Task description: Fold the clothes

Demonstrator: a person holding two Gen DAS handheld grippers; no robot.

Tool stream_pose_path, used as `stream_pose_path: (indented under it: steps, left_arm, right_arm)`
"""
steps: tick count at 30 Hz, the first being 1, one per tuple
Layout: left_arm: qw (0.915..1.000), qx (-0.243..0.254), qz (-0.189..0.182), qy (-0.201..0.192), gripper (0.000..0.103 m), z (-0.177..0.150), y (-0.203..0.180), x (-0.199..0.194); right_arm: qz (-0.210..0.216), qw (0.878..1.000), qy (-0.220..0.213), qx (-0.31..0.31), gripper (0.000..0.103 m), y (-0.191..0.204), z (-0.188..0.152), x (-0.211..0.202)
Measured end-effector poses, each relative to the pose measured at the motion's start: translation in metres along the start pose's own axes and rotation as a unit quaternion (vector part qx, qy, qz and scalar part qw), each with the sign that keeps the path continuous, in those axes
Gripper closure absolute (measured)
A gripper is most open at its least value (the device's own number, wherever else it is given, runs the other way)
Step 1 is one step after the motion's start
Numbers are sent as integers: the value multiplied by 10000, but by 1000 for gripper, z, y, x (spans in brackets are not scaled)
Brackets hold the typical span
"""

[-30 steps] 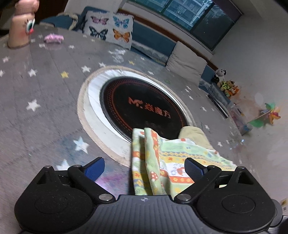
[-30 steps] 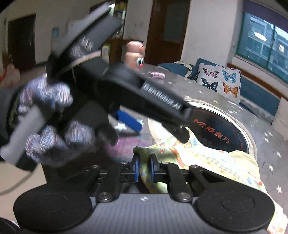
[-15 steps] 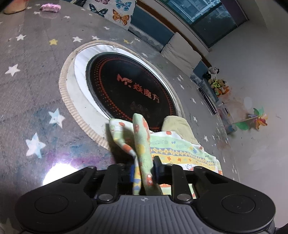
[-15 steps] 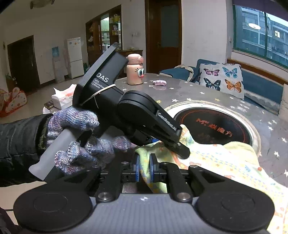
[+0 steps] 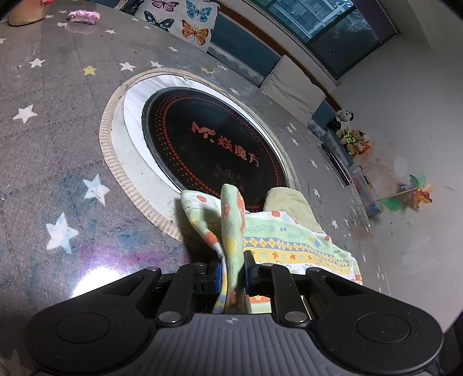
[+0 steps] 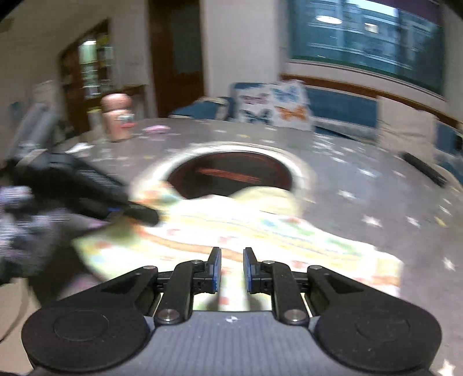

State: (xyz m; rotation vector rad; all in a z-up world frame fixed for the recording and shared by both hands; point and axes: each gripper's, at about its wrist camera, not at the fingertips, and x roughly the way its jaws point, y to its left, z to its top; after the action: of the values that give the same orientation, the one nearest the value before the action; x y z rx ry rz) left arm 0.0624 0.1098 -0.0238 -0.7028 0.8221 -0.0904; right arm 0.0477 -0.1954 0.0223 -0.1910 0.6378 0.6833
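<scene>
A patterned green, yellow and orange child's garment (image 5: 289,243) lies on the grey star-print table, by the round black cooktop (image 5: 214,144). My left gripper (image 5: 233,270) is shut on a bunched fold of the garment (image 5: 231,228) and holds it up. In the blurred right wrist view the garment (image 6: 260,231) lies spread out flat. My right gripper (image 6: 231,270) has its jaws slightly apart with nothing between them, above the garment's near edge. The left gripper (image 6: 139,212) shows at the left, on the garment's corner.
A pink figure bottle (image 6: 117,117) and a small pink object (image 5: 84,16) stand at the table's far side. A butterfly cushion (image 5: 179,20) and bench lie beyond. The table edge (image 5: 376,260) drops off at the right, with toys (image 5: 353,136) on the floor.
My left gripper shut on a fold of the garment and lifted it. My right gripper let go of the cloth, opened slightly and swung right along the garment.
</scene>
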Motion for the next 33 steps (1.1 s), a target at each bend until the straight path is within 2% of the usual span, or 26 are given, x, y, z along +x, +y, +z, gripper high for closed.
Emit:
stream_pose_path:
  steps: [6,10,18,25,33]
  left_arm:
    - [10000,40,37,-7,88,0,-1,0]
    - [10000,69,61,-13,88,-1,-2,0]
    - [9998,177,128,-46,88,-2,-5,0]
    - [9997,208,142,-63,87,-3,-6,0]
    - [9996,229,168,-86,87,-4,-7,0]
  right_arm:
    - [-537,9975,195,421,86,-42,-15,24]
    - [-915,9933,204,676,86,-65,-21,22]
    - [-1003,9917,18,798,85,-73,-3,35]
    - [-1095,9904,58,835,88,-81,0,52]
    - [-1308,9866,28,976,72,-89,-2,38]
